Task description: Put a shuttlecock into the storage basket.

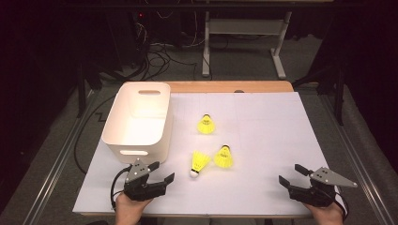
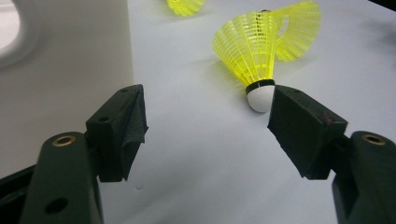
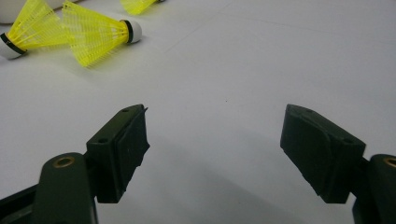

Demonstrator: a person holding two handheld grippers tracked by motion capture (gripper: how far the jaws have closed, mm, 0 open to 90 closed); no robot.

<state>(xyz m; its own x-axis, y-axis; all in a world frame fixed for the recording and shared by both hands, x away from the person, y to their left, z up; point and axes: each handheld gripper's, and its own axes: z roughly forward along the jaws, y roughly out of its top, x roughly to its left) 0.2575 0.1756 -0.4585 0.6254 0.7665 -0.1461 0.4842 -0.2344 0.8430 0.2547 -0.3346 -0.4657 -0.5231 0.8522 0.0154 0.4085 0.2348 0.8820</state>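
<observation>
high view: above, facing forward-down | gripper views: low, close over table | shared: shuttlecocks

The left claw stands wide-jawed just beside the white bin, whose wall blocks passage on its left; bare counter lies between its jaws up to the nearest shuttlecock. A second shuttlecock lies touching that one, and a third sits apart farther back. Ahead of the right claw the counter is unobstructed.
</observation>
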